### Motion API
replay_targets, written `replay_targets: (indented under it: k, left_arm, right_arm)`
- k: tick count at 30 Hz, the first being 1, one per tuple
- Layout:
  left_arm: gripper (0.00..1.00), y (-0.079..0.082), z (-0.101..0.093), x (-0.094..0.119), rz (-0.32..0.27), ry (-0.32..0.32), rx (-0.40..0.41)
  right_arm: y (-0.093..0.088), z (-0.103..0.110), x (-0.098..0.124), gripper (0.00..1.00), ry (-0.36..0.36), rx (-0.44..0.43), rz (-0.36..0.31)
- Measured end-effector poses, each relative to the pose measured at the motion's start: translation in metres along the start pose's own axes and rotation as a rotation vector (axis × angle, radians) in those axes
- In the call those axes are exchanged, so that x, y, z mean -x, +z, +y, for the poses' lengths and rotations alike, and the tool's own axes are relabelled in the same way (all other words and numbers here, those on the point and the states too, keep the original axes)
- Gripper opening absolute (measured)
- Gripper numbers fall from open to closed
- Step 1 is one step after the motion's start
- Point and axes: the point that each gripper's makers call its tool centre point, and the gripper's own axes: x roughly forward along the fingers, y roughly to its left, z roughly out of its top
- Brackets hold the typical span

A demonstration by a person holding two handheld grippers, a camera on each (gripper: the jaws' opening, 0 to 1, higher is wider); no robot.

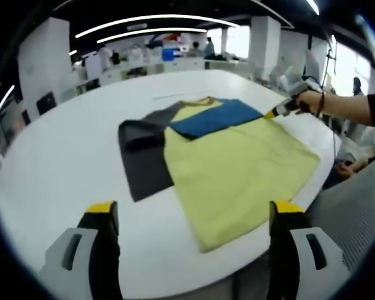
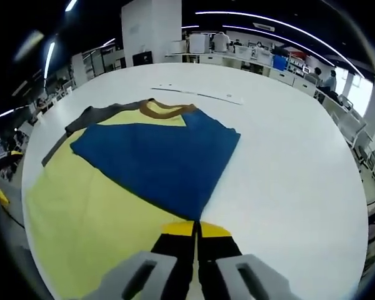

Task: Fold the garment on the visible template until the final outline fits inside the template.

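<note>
A yellow shirt (image 1: 237,169) lies flat on the white round table (image 1: 62,156), with its brown collar (image 2: 165,109) at the far end. Its blue sleeve (image 1: 215,117) is folded across the chest, and the dark grey sleeve (image 1: 144,156) lies spread out to the side. My right gripper (image 2: 197,228) is shut on the tip of the blue sleeve (image 2: 162,162), low over the yellow body (image 2: 81,219). It also shows in the left gripper view as the right gripper (image 1: 276,112), held by a hand. My left gripper (image 1: 194,207) hangs open above the shirt's hem, touching nothing.
A thin pale strip (image 2: 197,94) lies on the table beyond the collar. A person's hand and forearm (image 1: 337,105) reach in from the side, over a grey chair (image 1: 356,212) at the table edge. Desks and people stand far behind.
</note>
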Motion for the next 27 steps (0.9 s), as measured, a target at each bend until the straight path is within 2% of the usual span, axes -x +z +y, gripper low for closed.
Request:
replay_targets:
  k: [19, 27]
  left_arm:
    - [0.93, 0.001, 0.002, -0.004, 0.007, -0.003, 0.015]
    - [0.92, 0.000, 0.007, -0.004, 0.008, 0.006, 0.032]
  right_arm:
    - [-0.012, -0.034, 0.008, 0.00, -0.008, 0.027, 0.051]
    - [-0.014, -0.044, 0.010, 0.00, -0.004, 0.009, 0.059]
